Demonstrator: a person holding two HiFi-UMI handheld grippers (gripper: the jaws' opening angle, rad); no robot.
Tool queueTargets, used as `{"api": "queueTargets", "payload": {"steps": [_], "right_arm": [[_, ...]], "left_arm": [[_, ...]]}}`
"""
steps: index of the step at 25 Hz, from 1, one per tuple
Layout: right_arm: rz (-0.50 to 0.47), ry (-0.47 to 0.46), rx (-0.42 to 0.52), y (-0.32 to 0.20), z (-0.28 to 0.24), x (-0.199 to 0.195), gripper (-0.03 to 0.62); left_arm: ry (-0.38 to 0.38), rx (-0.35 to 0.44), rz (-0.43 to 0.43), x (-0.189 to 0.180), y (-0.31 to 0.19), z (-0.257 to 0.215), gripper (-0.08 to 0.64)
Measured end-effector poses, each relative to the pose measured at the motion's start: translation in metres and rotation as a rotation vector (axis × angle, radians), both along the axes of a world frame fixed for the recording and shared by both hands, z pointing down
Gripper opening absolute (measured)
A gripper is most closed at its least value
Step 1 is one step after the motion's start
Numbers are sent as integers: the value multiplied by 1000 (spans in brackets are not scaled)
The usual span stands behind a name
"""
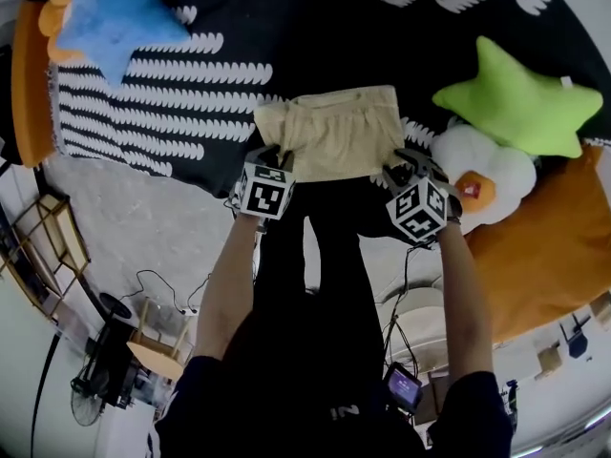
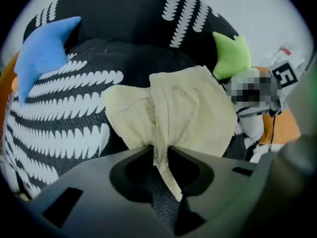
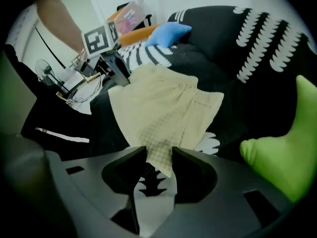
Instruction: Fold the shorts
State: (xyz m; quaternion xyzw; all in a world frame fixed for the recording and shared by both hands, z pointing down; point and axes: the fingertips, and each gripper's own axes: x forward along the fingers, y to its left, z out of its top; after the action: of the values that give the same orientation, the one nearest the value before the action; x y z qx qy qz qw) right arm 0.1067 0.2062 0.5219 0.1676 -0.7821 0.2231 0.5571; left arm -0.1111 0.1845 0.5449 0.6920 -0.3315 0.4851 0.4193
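Pale yellow shorts lie spread flat on a black and white patterned blanket, near its front edge. My left gripper is at the shorts' near left corner. In the left gripper view the jaws pinch a narrow fold of the shorts. My right gripper is at the near right corner. In the right gripper view the jaws close on the hem of the shorts, and fabric fills the gap. Both grippers point steeply down.
A blue star pillow lies at the back left and a green star pillow at the right. A white flower pillow and an orange cushion sit beside the right gripper. Below are the person's dark legs and cluttered floor.
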Motion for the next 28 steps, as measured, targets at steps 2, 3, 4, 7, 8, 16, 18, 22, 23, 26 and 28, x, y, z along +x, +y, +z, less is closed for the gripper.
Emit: {"api": "queueTargets", "payload": {"steps": [2,3,4,7,8,16,18,22,23,26,28], "right_arm": [[23,33,-14,1,9,11,173],[42,38,-19,2,10,15,173],[62,34,-23,3,11,18,173],[118,7,-39,5,8,19,191],[134,5,-38,4,4,19,227],[257,-23,42,-3,-57,18,307],[314,-49,86,-11,-79,11,309],[419,-83,126,-13,-123,1,310],[438,-87,130,-11,-133,0,310],[488,-96,154,-10,-160,-4,310],[524,-104,183,-17,-176,-5,310]], "left_arm": [[-22,34,14,-7,-6,-1,81],[-15,49,-4,-11,-7,-2,81],[-7,57,-33,-16,-5,-4,81],[15,53,-160,-33,3,-10,134],[19,51,-200,-37,3,-13,154],[-37,104,-321,-61,-4,-51,129],[-50,104,-360,-70,-9,-60,103],[17,94,-328,-62,-5,-94,103],[43,90,-312,-56,-3,-105,112],[111,106,-265,-41,-3,-135,143],[147,146,-237,-33,-12,-156,143]]}}
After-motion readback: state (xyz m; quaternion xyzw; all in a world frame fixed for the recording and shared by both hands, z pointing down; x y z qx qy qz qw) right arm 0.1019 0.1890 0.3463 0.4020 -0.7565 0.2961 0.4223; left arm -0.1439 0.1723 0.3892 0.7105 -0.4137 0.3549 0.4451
